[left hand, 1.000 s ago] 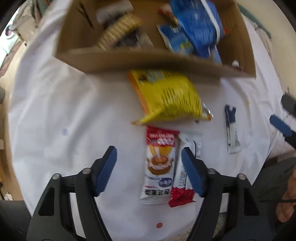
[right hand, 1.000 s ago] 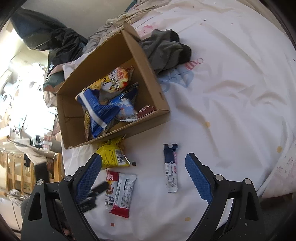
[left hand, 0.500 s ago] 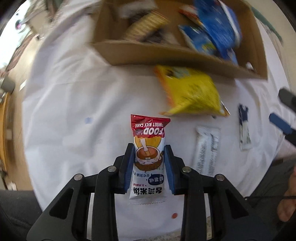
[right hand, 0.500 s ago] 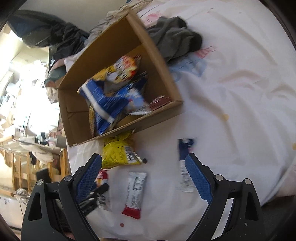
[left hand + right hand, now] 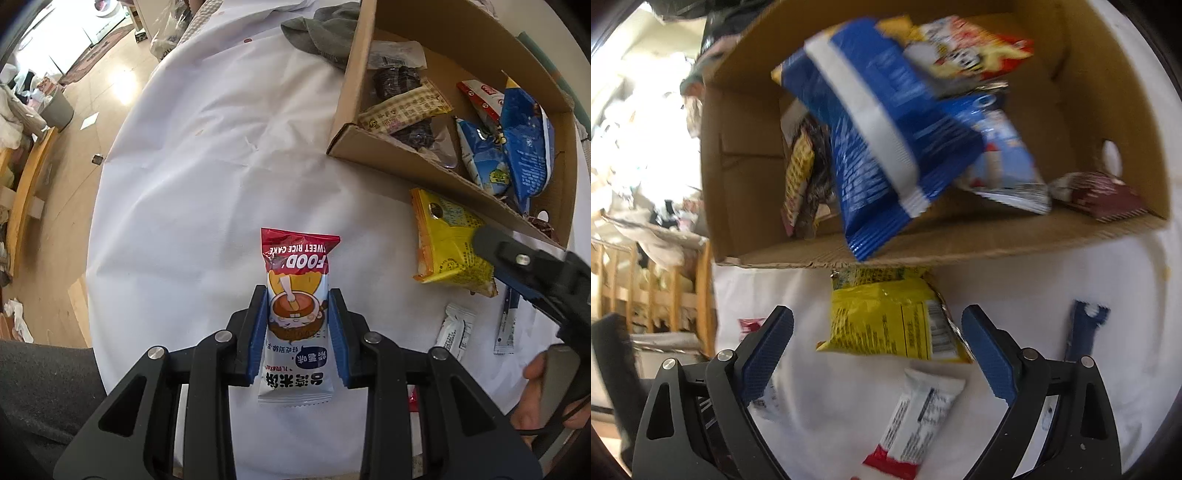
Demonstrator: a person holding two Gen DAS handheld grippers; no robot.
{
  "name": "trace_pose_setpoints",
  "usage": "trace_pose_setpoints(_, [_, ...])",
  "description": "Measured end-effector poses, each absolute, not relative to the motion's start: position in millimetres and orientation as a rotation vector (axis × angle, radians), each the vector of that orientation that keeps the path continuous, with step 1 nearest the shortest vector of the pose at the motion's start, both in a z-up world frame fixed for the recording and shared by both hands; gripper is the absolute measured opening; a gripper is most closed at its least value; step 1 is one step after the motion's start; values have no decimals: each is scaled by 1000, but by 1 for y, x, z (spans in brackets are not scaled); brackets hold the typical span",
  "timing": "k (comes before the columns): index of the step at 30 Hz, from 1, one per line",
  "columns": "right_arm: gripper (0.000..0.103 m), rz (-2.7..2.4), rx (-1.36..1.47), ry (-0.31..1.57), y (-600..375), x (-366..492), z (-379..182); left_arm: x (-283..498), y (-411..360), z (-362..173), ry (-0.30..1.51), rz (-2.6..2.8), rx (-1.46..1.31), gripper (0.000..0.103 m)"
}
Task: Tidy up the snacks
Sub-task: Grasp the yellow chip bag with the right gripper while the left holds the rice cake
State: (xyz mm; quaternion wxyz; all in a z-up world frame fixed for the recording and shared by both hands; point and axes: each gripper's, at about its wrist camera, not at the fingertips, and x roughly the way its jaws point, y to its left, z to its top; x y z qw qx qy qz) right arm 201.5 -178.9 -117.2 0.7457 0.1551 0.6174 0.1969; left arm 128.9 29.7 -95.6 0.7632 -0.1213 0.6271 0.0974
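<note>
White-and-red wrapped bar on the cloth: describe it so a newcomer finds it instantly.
Start at the cardboard box of snacks, then drop to the yellow bag lying just outside its near wall. The white-and-red bar lies nearer still, between the open right hand-held gripper fingers. Unlike the slim blue stick beside it, it is white with one red end.

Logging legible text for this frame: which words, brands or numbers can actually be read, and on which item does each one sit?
"FOOD" reads upside down on the red-topped rice cake packet clamped in the left hand-held gripper.
"SWEET RICE CAKE" reads upside down on the same packet's red band.
Chinese characters lower on that packet are too distorted to read.
Print on the yellow snack bag, the white-and-red bar wrapper and the blue bags in the cardboard box is too blurred.
</note>
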Motion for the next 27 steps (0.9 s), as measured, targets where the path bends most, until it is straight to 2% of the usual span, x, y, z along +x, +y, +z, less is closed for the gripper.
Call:
trace_pose_setpoints(11, [95,421,202,1444,-140,216,-147,139,37,-102,1348,255,-250,28])
trace_pose_setpoints(12, [94,423,182,1438,-137,215,-146,139,36,-102,1349,256,-248,28])
trace_pose_setpoints(14, [74,428,131,1422,-130,212,-143,140,34,-104,1348,262,-248,28])
trace_pose_setpoints(16, [67,449,97,1418,-125,208,-140,141,35,-107,1344,267,-245,28])
trace_pose_setpoints(27, [65,556,191,1395,-134,182,-114,131,26,-101,1307,295,-221,28])
